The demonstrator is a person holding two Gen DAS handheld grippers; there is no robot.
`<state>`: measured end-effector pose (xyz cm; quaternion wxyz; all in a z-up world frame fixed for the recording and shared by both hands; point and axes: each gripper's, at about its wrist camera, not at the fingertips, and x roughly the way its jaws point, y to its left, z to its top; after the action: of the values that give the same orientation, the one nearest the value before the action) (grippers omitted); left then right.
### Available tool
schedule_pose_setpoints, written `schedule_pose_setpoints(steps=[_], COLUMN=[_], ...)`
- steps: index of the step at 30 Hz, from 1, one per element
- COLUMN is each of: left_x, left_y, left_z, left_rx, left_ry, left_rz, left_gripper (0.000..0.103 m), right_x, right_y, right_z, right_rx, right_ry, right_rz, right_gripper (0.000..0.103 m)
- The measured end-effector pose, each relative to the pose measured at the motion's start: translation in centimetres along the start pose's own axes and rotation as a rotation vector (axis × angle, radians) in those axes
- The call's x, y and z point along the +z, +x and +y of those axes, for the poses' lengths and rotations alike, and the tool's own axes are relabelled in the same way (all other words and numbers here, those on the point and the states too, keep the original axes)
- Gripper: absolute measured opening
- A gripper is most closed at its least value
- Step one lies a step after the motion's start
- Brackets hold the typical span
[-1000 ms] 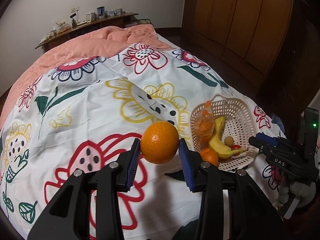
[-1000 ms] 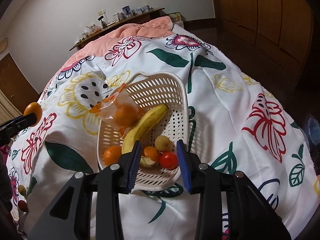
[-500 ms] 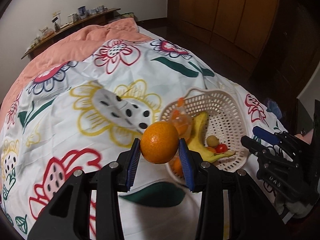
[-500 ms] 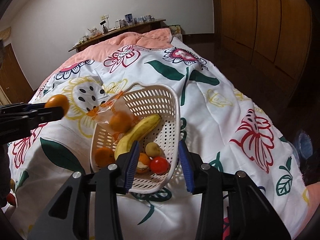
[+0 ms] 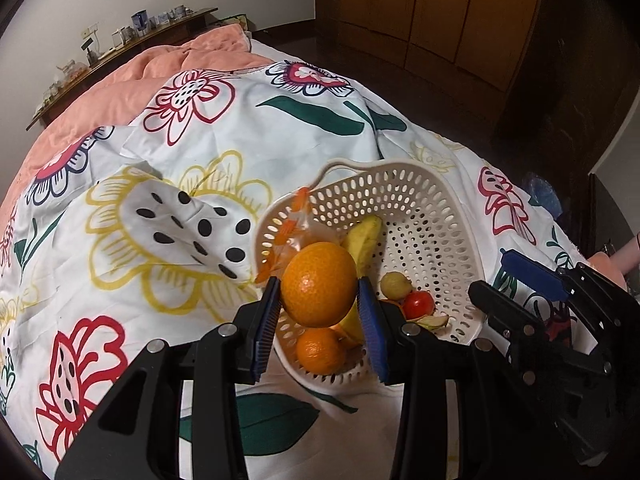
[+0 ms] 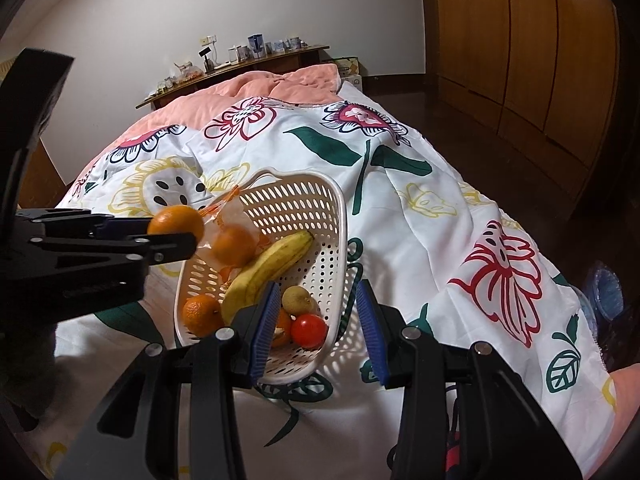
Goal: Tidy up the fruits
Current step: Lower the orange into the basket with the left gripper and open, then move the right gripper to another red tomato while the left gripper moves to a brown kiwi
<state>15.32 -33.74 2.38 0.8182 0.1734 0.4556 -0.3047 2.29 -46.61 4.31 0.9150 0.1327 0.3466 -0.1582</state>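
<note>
Left wrist: round, glossy (finely dimpled) orange (image 5: 318, 284).

From my left wrist cam, the orange (image 5: 318, 284) I was gripping blocked most of the banana (image 5: 362, 240) and the plastic bag (image 5: 294, 232) in the basket (image 5: 448, 216). On the right cam, a blue pad (image 6: 266, 328) covered part of a peeled fruit (image 6: 282, 326). Stuff on the far shelf (image 6: 240, 66) was too tiny to make out.
</note>
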Motion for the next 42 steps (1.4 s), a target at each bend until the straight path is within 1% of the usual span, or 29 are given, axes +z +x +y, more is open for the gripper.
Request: schedule_pose_setpoints(steps=[1, 2, 3, 5, 11, 26, 28, 30, 33, 34, 35, 36, 42], left_x=[0.1, 0.1, 0.2, 0.3, 0.3, -0.6, -0.8, -0.9, -1.1, -1.2, -1.3, -1.4, -1.8], left_y=[0.0, 0.0, -0.1, -0.3, -0.6, -1.4, -1.6, -1.8, -2.2, -2.4, -2.4, -2.6, -3.6], left_z=[0.0, 0.0, 0.0, 0.2, 1.0, 1.5, 1.6, 1.6, 1.7, 1.6, 1.6, 1.6, 1.8], left_rx=[0.000, 0.001, 0.002, 0.006, 0.006, 0.029, 0.042, 0.059, 0.094, 0.118, 0.131, 0.148, 0.182], left_ry=[-0.002, -0.009, -0.015, -0.031, -0.067, -0.066, -0.062, -0.058, -0.045, -0.036, -0.031, -0.024, -0.012], left_rz=[0.000, -0.002, -0.008, -0.030, -0.041, -0.045, -0.052, -0.057, -0.070, -0.074, -0.074, -0.080, -0.104], left_gripper=[0.040, 0.043, 0.055, 0.066, 0.066, 0.067, 0.067, 0.067, 0.067, 0.069, 0.073, 0.074, 0.074], right_x=[0.0, 0.0, 0.0, 0.0, 0.0, 0.1, 0.1, 0.1, 0.1, 0.1, 0.1, 0.1, 0.1], right_y=[0.0, 0.0, 0.0, -0.1, -0.3, -0.8, -0.8, -0.9, -1.1, -1.1, -1.2, -1.2, -1.4], right_z=[0.1, 0.1, 0.2, 0.3, 0.5, 1.1, 1.2, 1.3, 1.4, 1.5, 1.5, 1.5, 1.8], right_rx=[0.002, 0.002, 0.003, 0.004, 0.003, 0.001, 0.001, 0.003, 0.004, 0.005, 0.006, 0.008, 0.012], right_ry=[-0.001, -0.001, -0.003, -0.005, -0.010, -0.023, -0.025, -0.026, -0.028, -0.028, -0.028, -0.027, -0.028], right_rz=[0.000, 0.000, 0.000, -0.001, -0.007, -0.018, -0.019, -0.020, -0.024, -0.024, -0.024, -0.024, -0.022], right_gripper=[0.040, 0.040, 0.040, 0.040, 0.040, 0.040, 0.041, 0.047, 0.047, 0.047, 0.047, 0.047, 0.048])
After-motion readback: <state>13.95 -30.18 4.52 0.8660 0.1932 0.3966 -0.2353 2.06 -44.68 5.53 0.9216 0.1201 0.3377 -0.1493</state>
